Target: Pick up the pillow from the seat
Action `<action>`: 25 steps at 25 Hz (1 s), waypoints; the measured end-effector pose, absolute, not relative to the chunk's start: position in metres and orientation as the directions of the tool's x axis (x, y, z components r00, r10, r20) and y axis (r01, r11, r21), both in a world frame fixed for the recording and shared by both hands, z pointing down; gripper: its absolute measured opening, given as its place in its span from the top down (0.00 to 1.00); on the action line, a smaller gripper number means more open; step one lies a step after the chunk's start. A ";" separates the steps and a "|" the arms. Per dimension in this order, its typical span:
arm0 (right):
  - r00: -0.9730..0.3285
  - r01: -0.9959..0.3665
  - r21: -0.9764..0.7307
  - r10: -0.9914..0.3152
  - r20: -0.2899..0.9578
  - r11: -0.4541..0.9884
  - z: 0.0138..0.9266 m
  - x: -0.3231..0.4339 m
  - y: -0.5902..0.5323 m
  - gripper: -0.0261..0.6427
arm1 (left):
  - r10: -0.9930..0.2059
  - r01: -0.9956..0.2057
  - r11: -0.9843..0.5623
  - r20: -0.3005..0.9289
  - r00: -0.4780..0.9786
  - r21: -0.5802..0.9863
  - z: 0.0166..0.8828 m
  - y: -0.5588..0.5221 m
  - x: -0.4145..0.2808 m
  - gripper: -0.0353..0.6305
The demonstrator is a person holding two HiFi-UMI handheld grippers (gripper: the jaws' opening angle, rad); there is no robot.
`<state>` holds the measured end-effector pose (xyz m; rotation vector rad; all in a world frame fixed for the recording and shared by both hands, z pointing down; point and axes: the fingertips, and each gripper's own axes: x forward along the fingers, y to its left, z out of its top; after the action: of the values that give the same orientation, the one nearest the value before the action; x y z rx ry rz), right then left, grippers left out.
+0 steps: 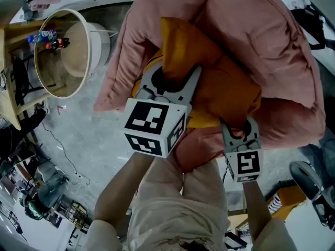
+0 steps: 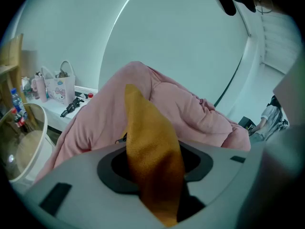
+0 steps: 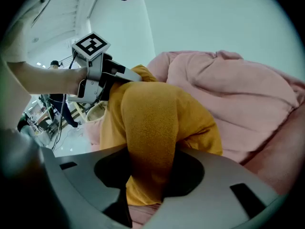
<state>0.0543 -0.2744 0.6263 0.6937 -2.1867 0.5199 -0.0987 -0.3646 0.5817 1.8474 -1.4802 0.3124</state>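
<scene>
Head view, from the left: round beige basket (image 1: 78,51) on the grey floor (image 1: 89,135), well apart from the work. Next, left gripper (image 1: 175,77), reaching up into the pillow (image 1: 220,82) from its left edge and pinching a corner fold of the mustard cloth between narrowly parted jaws. Along the left gripper view: that fold running up through the gap, pressed on both sides, nothing else in the bite. Far left in that view, pink bag (image 2: 62,87) and black tool (image 2: 72,105) on a white ledge (image 2: 57,118).

Pillow itself: bunched and creased, lying against the pink seat (image 1: 272,46), in the hollow at its front. Whether lifted clear of the seat or resting on it, cannot tell.

Further right, right gripper (image 1: 239,124), lower than the left one, biting the pillow's lower right edge. Right gripper view: thick fold of mustard cloth squeezed between the jaws, likewise only narrowly parted, pads pressed into the cloth on either side. Same view, upper left: left gripper again, clamped to the pillow's far side. Rightmost, seat padding billowing above and beside the pillow, touching it.
</scene>
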 end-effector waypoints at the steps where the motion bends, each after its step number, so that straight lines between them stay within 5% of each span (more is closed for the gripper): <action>1: -0.558 -0.624 -0.129 -0.324 0.764 0.771 0.624 0.054 -0.272 0.70 | -0.743 -0.922 -0.060 0.600 0.297 0.382 0.579 -0.361 -0.099 0.63; 25: -0.659 -0.535 -0.110 -0.333 0.674 0.838 0.546 0.071 -0.205 0.75 | -0.817 -0.960 0.008 0.556 0.155 0.280 0.478 -0.273 -0.085 0.64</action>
<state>0.0707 -0.2055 0.5464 0.6304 -2.3442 0.3939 -0.0852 -0.2733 0.4781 1.8361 -1.6907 0.3070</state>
